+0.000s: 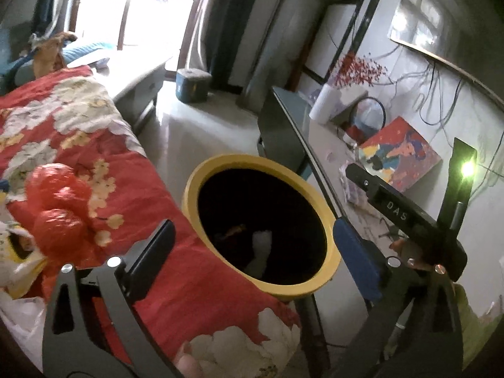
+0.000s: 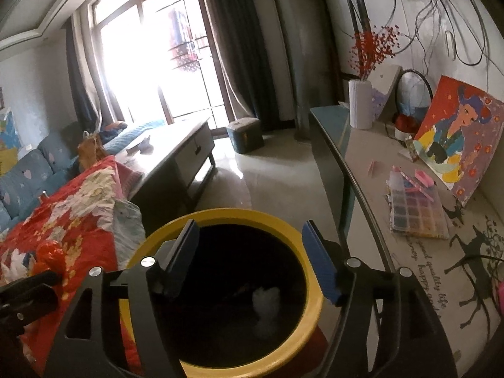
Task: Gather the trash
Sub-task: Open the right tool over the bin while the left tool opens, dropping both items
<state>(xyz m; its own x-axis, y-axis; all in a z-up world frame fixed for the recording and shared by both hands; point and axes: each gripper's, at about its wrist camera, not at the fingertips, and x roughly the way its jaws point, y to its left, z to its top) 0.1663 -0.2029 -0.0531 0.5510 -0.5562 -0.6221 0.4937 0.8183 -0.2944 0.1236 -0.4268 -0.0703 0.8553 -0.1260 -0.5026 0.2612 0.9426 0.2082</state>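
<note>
Bin [image 2: 220,283] stands on the floor [image 2: 267,176] between the quilt-covered bed [image 1: 94,132] at left and the side table [image 2: 362,157] at right. A white wad [image 2: 266,307] lies in the bin. Bag [image 1: 58,208] sits on the quilt near its bin-side edge. Vase [image 2: 360,104] stands at the side table's far end, against the wall; bead box [image 2: 415,212] lies midway along, before the leaning painting [image 2: 456,138]. Box [image 2: 245,134] on the floor beyond, by the curtains [image 2: 239,47].

Smooth yellow plastic bin [image 2: 315,296] rim, crinkled glossy red plastic bag [image 1: 60,201], soft floral cloth quilt [image 1: 78,119], glossy polished floor [image 2: 267,182], ribbed blue pads on matt black gripper fingers [image 2: 321,267], ribbed white vase [image 2: 360,107]
</note>
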